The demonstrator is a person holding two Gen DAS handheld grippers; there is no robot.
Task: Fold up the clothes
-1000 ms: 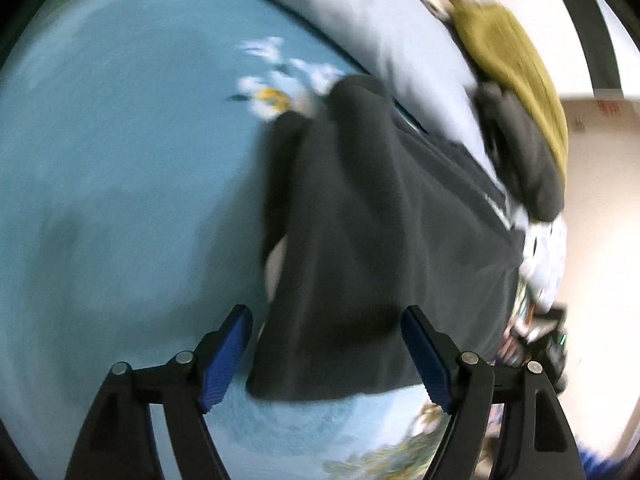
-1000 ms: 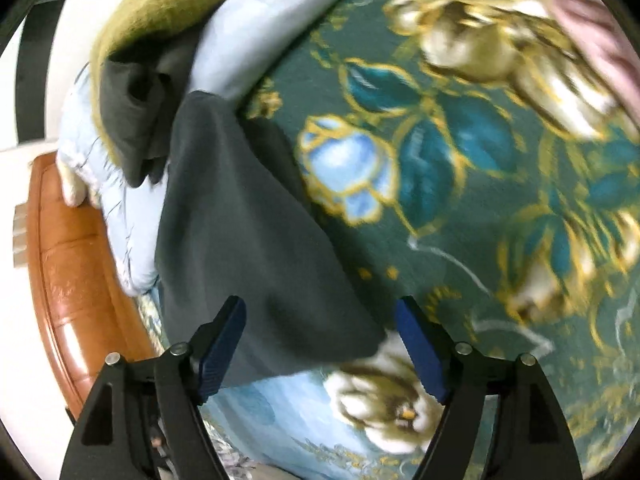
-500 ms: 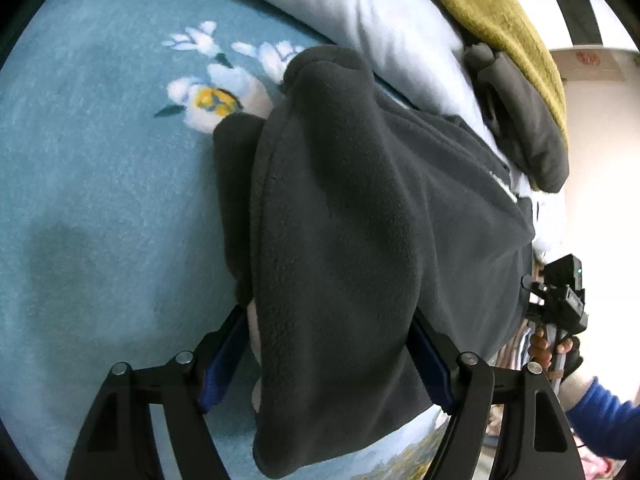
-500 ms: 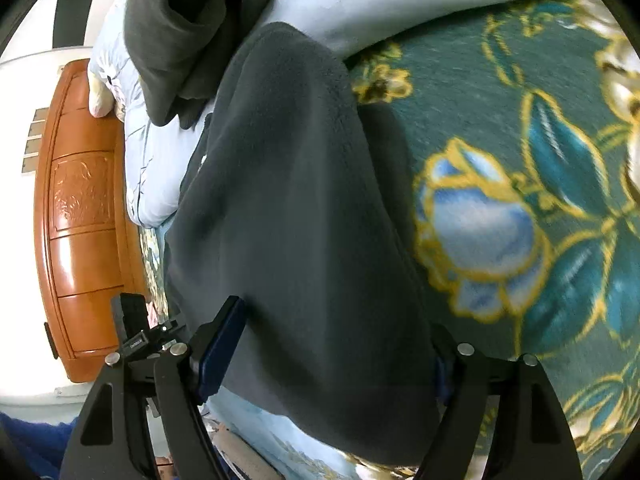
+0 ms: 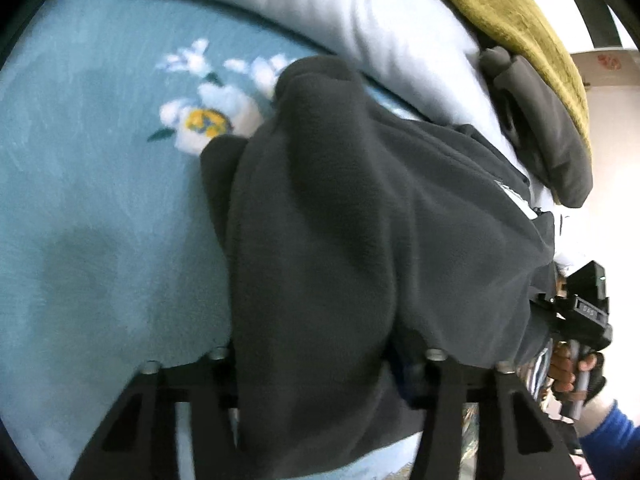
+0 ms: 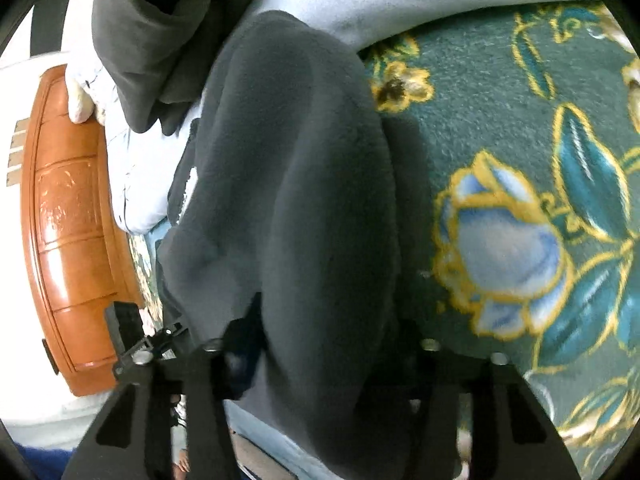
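Left wrist view, left gripper (image 5: 320,364) pinching near edge of dark fleece (image 5: 360,220) on blue blanket (image 5: 100,220), open blanket leftward, pillow (image 5: 360,12) beyond; right gripper (image 6: 320,356) pinching other edge, floral blanket (image 6: 520,160) bare rightward.

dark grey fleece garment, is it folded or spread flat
Folded, at least in part: the dark grey fleece garment lies doubled over itself, a lower layer showing along its left edge. Both claws reach over its near end.
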